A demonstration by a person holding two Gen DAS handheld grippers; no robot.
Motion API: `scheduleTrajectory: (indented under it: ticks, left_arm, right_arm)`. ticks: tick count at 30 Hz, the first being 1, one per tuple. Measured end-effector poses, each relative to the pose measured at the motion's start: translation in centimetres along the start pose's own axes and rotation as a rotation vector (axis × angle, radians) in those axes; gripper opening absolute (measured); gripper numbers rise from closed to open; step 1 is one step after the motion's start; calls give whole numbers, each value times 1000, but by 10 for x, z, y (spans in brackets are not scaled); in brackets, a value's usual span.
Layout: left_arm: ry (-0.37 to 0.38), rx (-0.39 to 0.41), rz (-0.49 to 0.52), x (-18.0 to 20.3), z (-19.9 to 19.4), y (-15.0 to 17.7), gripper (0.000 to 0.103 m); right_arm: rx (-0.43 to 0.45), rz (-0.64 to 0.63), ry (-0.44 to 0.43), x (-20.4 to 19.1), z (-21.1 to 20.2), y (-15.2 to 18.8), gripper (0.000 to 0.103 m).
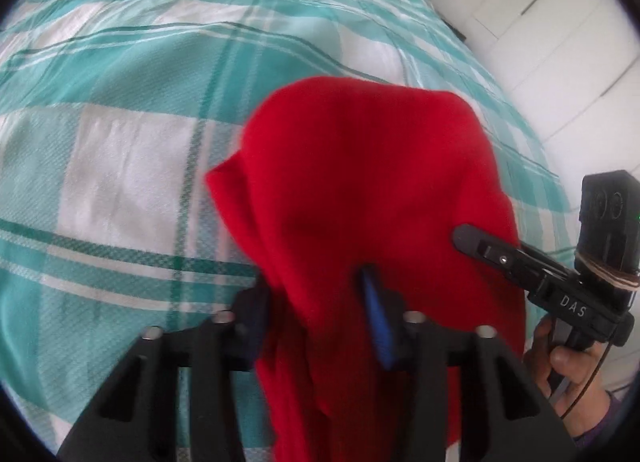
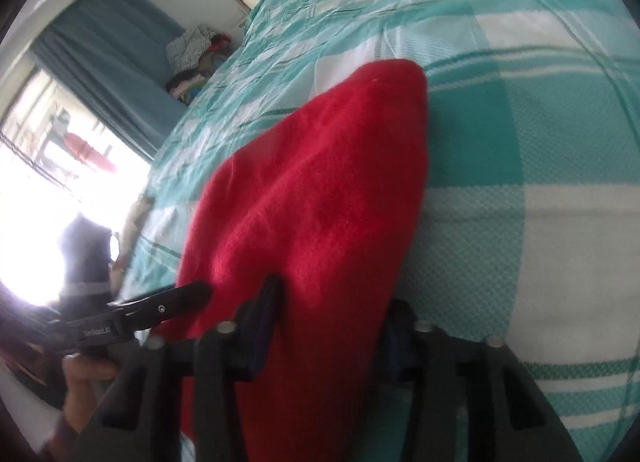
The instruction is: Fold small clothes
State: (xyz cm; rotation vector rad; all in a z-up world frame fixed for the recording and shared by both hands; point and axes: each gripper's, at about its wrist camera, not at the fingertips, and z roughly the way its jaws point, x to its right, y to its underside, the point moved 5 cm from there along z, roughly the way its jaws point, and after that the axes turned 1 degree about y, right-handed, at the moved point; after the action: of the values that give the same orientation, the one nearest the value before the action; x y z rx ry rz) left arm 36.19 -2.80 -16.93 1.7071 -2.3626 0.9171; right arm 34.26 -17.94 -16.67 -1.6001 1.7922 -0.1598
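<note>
A red knit garment hangs bunched over the teal and white checked bed cover. My left gripper is shut on its near edge, with cloth draped between and over the fingers. In the right wrist view the same red garment is held by my right gripper, shut on its near edge. Each gripper shows from the side in the other's view: the right gripper touches the cloth's right edge, and the left gripper touches its left edge.
The bed cover fills most of both views. White wardrobe doors stand past the bed's right side. A pile of clothes, a blue curtain and a bright window lie beyond the bed's far left.
</note>
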Motion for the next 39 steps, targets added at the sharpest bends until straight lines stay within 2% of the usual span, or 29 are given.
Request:
scheduleTrajectory:
  ticks: [3, 8, 10, 11, 12, 13, 14, 15, 17, 19, 20, 21, 22, 23, 24, 26, 31, 36, 39]
  left_arm:
    - [-13, 60, 19, 10, -23, -6, 22]
    - [21, 193, 93, 47, -74, -26, 22]
    - [29, 208, 119, 61, -78, -34, 25]
    - [14, 195, 126, 65, -73, -36, 40]
    - [-10, 171, 132, 66, -65, -35, 70]
    - [-54, 151, 136, 65, -55, -31, 78]
    - [-106, 143, 142, 62, -45, -25, 84]
    - [-150, 136, 153, 59, -38, -17, 84]
    - [-197, 130, 189, 55, -33, 5, 84]
    - [-260, 161, 219, 52, -44, 28, 84]
    - [-294, 188, 238, 53, -52, 38, 88]
    - [-328, 223, 257, 55, -60, 45, 96]
    - [-368, 268, 277, 60, -70, 53, 100]
    - [-412, 315, 297, 65, -81, 61, 102]
    - [-448, 356, 315, 72, -90, 69, 102]
    - [-489, 399, 331, 84, -103, 82, 103]
    - [-532, 442, 229, 97, -123, 102, 103]
    - [-587, 446, 189, 111, -136, 128, 103]
    - [-562, 379, 171, 117, -139, 137, 103]
  right_arm:
    - [79, -122, 64, -29, -23, -5, 25]
    - [209, -246, 76, -56, -82, -31, 25]
    - [228, -240, 75, -52, -95, -47, 25]
    - [215, -223, 68, -45, -97, -54, 25]
    - [189, -196, 64, -32, -97, -59, 28]
    - [159, -159, 72, -18, -94, -60, 31]
    - [121, -125, 92, -3, -89, -56, 42]
    - [86, -92, 125, 13, -85, -49, 55]
    - [38, -50, 188, 45, -86, -22, 60]
    - [13, -36, 244, 68, -93, 7, 60]
    - [11, -36, 269, 74, -99, 20, 63]
    - [17, -39, 292, 79, -107, 33, 69]
    - [29, -45, 312, 79, -115, 43, 73]
    - [44, -50, 329, 77, -124, 53, 81]
    - [62, -57, 346, 73, -133, 60, 88]
    - [107, -73, 378, 60, -151, 71, 94]
    - [223, -128, 432, 22, -194, 87, 95]
    - [296, -194, 471, -17, -223, 104, 95]
    - [302, -224, 498, -34, -232, 113, 96]
